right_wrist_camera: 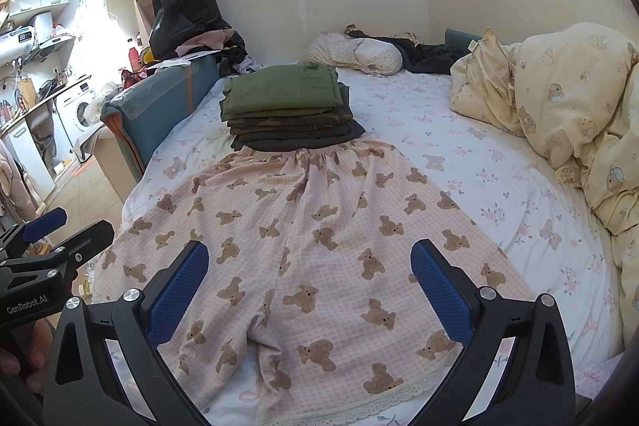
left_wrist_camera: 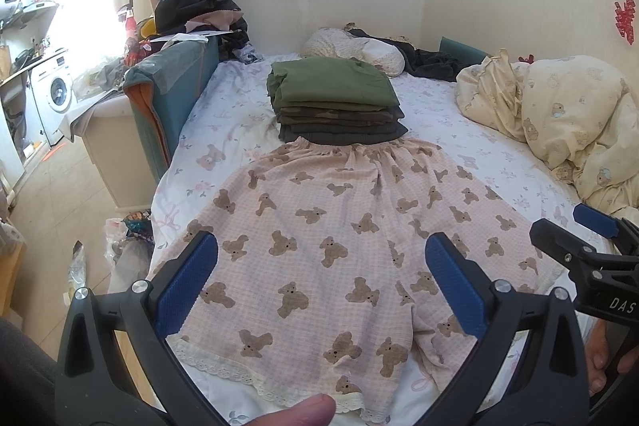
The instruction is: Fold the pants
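Pants (left_wrist_camera: pixel 327 246) flat on floral bedsheet (left_wrist_camera: pixel 471 130) — both claws (left_wrist_camera: pixel 321 282) (right_wrist_camera: pixel 309 290) apart — kitchen, seemingly, beyond.

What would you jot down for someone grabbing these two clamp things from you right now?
Left gripper: open, holding nothing, above the pants' hem.
Right gripper: open, holding nothing, same height.
Bear-print pants lie flat on the bed, waistband against the stack of folded clothes, legs toward you.
Done: pants spread out.
Left: every fold, probably then onto the stack.
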A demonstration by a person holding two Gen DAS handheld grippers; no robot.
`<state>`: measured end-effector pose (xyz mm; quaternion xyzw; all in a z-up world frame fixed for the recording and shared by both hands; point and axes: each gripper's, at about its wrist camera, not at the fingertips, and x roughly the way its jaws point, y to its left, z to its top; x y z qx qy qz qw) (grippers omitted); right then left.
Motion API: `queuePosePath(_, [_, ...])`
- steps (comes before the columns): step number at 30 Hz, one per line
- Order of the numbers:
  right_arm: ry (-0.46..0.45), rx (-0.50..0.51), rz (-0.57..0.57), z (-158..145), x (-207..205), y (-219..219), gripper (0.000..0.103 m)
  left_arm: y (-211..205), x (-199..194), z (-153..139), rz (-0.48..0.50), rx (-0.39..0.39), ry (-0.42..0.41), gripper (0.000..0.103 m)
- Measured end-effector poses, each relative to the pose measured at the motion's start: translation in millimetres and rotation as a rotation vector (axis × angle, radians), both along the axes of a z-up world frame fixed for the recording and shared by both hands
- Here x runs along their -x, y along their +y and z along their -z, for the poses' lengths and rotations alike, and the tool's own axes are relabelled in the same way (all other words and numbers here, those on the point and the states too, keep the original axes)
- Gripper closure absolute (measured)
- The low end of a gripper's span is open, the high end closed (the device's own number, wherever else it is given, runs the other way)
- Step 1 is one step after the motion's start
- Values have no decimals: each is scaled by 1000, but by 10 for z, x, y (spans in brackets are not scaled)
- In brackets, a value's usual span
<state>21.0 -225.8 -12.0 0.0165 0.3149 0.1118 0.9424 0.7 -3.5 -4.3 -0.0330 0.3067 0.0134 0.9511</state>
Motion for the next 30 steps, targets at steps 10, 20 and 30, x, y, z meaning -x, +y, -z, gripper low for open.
queuePosePath(10, [-2,1,-1,1,-5,-2,0,-4,-2,1,0,1,0,1])
queuePosePath(20, [0,2,-1,5,-5,2,0,-10,-2,2,-1,0,1,1])
queuePosePath(30, [11,-13,-6,4,-27,5,0,-15,-5,7,-3,0,7,1])
